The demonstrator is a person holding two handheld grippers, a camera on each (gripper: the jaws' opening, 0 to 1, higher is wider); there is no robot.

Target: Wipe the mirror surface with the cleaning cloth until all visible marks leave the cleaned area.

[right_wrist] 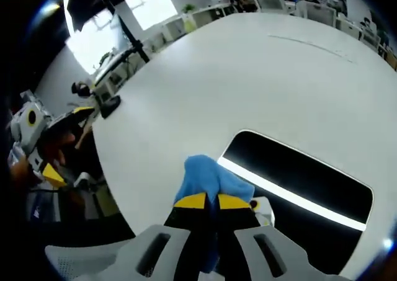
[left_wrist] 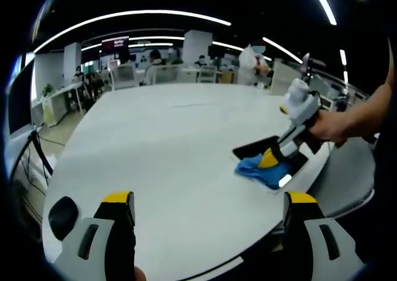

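Yellow-tipped and spread wide, the jaws of my left gripper [left_wrist: 209, 208] are hovering over the round white table [left_wrist: 167, 144] with nothing between them. Farther out in the left gripper view, I am seeing my right gripper [left_wrist: 270, 160] pressing a crumpled blue cleaning cloth [left_wrist: 259, 171] onto the near end of the flat rectangular dark mirror [left_wrist: 257, 149], which is lying close to the table's edge. People are sitting at desks in the office behind.

Moving to the right gripper view, the right gripper's jaws are pinching the blue cleaning cloth [right_wrist: 208, 178] tightly between their yellow pads, and the cloth is resting at the mirror's [right_wrist: 304, 175] near corner, touching the glass. I cannot tell from here which marks are left on it. To wipe well, I am judging that I should keep the cloth flat under steady pressure, sweep in overlapping passes along the length, and stay inside the mirror's edges.
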